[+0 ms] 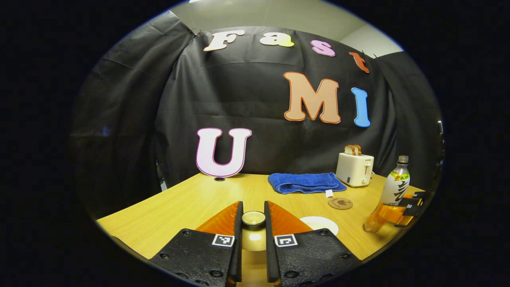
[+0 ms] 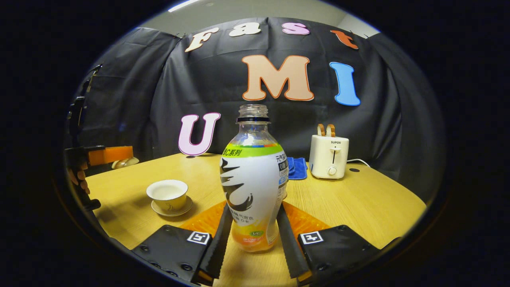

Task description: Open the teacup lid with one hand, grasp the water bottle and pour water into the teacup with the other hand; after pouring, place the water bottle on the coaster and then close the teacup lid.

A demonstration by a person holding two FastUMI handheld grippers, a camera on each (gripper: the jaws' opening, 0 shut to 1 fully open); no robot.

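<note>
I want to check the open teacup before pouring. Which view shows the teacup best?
The right gripper view: the teacup stands whole on its saucer, lid off, left of the water bottle. The left gripper view gives just a pale round edge beside the left gripper, which holds the lid.

You've got a smooth wood-grain table [image 2: 358, 199], a clear glossy plastic bottle [image 2: 254, 179] with a shiny printed wrap, a glazed ceramic cup [image 2: 167, 194], a fluffy cloth towel [image 1: 305, 182] and a smooth plastic toaster [image 2: 329, 156].
</note>
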